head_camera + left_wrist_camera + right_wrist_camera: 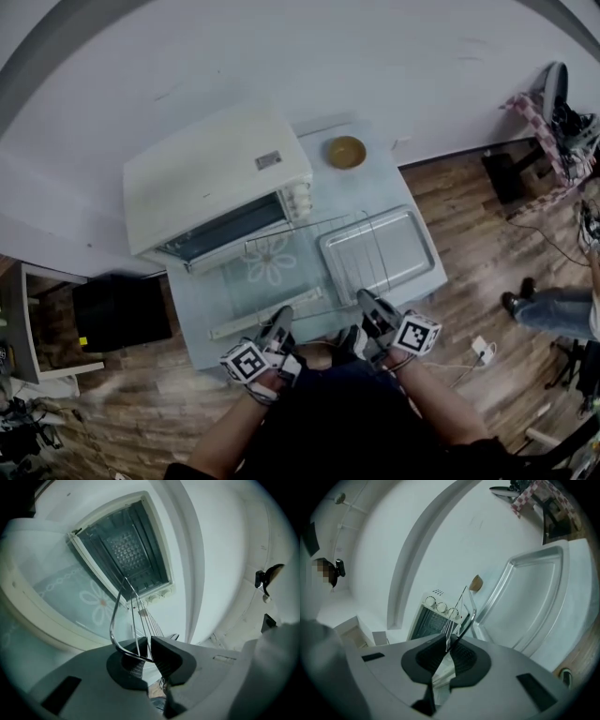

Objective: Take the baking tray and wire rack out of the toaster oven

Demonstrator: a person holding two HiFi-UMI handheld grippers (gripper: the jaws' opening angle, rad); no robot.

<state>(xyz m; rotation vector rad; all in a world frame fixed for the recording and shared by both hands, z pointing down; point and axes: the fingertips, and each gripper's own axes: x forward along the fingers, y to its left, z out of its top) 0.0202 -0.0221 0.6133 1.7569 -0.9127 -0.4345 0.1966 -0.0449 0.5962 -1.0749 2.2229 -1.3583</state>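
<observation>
Left hand-held gripper (283, 314) and right hand-held gripper (367, 299) each clamp the one wire rack (309, 258); one baking tray (380, 251) lies at the table's (375, 183) right edge.

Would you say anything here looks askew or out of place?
Nothing spilled or damaged. The wire rack, clamped by the left hand-held gripper and the right hand-held gripper, is askew, partly overlapping the baking tray.

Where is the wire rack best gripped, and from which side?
Grip the wire rack by its near edge rod, from the person's side, one grip toward each end: it is wide and flat, and its thin rod fits between jaws. The left gripper and right gripper hold it so.
</observation>
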